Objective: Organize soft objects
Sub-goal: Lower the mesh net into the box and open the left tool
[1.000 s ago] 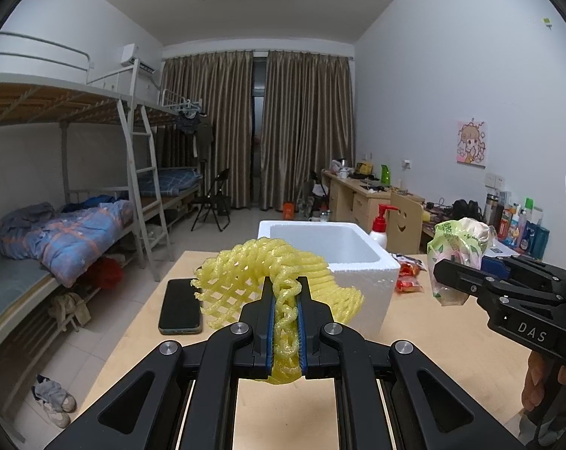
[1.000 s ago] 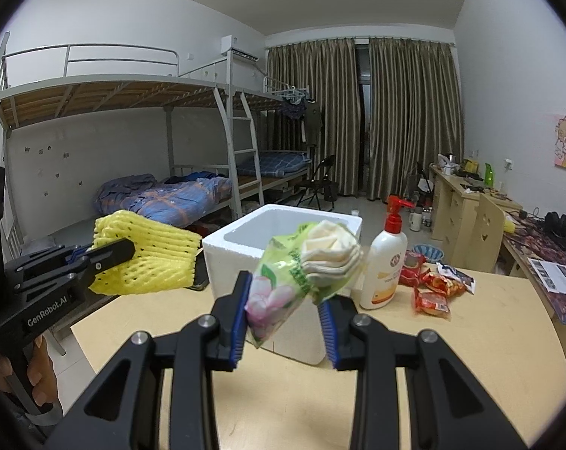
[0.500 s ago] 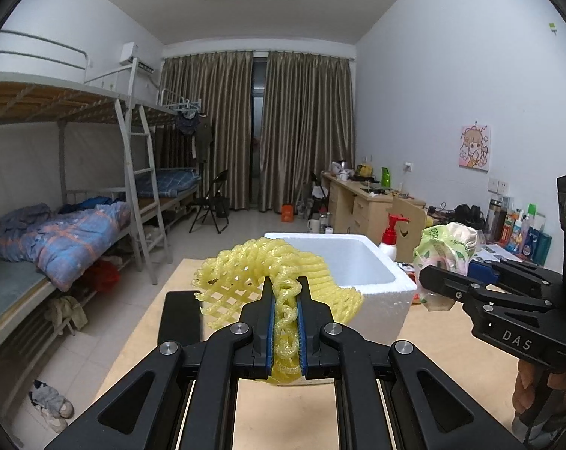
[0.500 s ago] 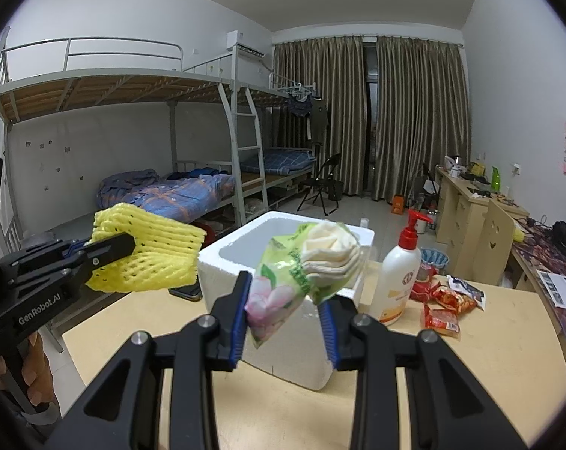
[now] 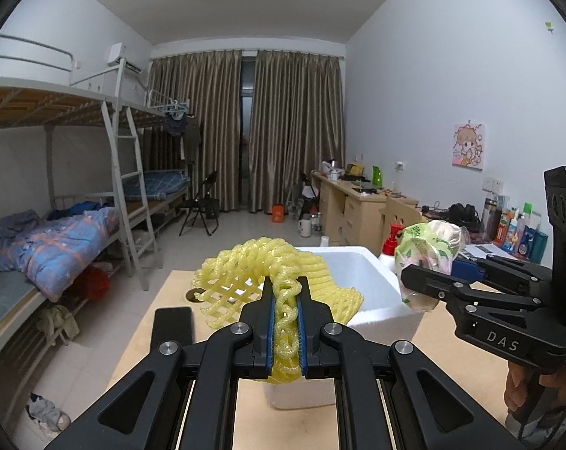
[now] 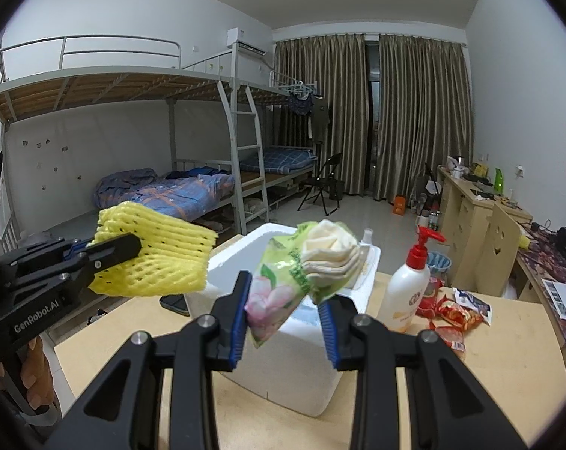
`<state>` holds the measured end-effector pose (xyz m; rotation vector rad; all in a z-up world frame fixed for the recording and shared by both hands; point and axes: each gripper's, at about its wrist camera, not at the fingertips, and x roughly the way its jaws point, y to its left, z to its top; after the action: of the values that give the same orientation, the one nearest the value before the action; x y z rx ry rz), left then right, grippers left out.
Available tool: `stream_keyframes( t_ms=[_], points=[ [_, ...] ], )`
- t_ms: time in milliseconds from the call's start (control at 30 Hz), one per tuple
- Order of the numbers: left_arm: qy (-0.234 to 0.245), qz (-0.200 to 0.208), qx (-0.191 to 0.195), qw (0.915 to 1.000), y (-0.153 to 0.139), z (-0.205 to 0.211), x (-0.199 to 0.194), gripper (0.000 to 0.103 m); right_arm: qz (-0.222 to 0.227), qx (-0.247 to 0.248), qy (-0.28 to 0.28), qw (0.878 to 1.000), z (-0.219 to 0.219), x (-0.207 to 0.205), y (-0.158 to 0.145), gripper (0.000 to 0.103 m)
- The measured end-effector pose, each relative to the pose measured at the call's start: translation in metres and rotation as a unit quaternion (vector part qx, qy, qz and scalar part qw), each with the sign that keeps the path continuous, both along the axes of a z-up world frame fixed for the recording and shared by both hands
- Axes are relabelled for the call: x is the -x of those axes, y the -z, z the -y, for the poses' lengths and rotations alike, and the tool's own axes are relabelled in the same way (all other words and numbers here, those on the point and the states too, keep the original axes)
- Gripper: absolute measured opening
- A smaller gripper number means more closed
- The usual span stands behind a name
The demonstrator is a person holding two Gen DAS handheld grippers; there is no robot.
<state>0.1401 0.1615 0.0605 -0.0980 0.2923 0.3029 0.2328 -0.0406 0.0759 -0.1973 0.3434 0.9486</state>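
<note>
Table [image 6: 508, 356]: pale wood, lower half of both frames; bears all below.

Box [image 6: 283, 356]: white foam, open top, centre of frame. I judge it light, stiff, easily dented; the likely bin for my soft things.

Net [image 5: 283, 281]: yellow foam mesh sleeve, centre of the left view, left middle of the right view. My left gripper [image 5: 286, 322] is clamped tight on a bunched fold of it, held in the air near the box's left edge. I judge it very light, springy, crush-proof; a pinch anywhere holds, though a thin fold could slip.

Pack [image 6: 301, 273]: green plastic bag printed with a pink flower, cream folded cloth or tissue showing at its top. My right gripper [image 6: 283, 318] holds its lower end, jaws part-closed on it, in front of the box in that view. I judge it light, soft, slick-skinned; best taken across the full part, not the loose film. Green print unreadable.

Bottle [image 6: 407, 281]: white pump, red head, right of box; label illegible.

Snack packets [image 6: 448, 318]: red, lower right.

Phone [image 5: 172, 330]: dark, lower left.

Writing: "GenRobot.AI" on left gripper; "DAS" on right.
</note>
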Motion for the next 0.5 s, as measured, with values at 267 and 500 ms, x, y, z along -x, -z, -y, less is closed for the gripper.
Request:
stream_keyframes(
  t_ms=[267,500],
  points=[
    [0.019,-0.007,-0.004,0.9998,-0.002,-0.015,-0.023,0.01,0.0,0.004,0.007,1.0,-0.012,-0.012,0.0,0.038],
    [0.039,-0.01,0.001,0.9992,-0.002,-0.023,-0.045,0.01,0.001,0.002,0.015,1.0,-0.019,-0.023,-0.001,0.038]
  ],
)
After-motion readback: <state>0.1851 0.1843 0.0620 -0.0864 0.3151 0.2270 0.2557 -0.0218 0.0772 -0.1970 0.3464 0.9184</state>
